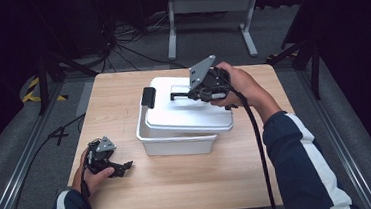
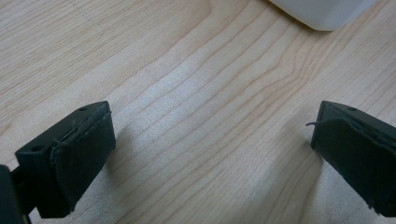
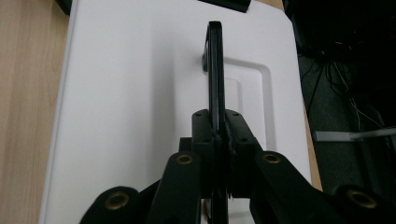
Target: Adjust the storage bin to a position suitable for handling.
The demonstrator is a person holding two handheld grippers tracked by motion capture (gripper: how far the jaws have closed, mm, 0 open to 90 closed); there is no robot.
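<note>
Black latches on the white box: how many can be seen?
1. A black latch sits at the left end of the white box, by the lid. Another may be hidden under the right tool.

A light wooden table carries a white plastic bin, which stands ahead and to the right of the left gripper, whose hand rests on the wood.

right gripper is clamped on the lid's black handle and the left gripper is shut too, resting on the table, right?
Not quite: the left gripper is open, its jaws wide apart over the bare table in the left gripper view. The right gripper is indeed clamped on the lid's black handle.
</note>
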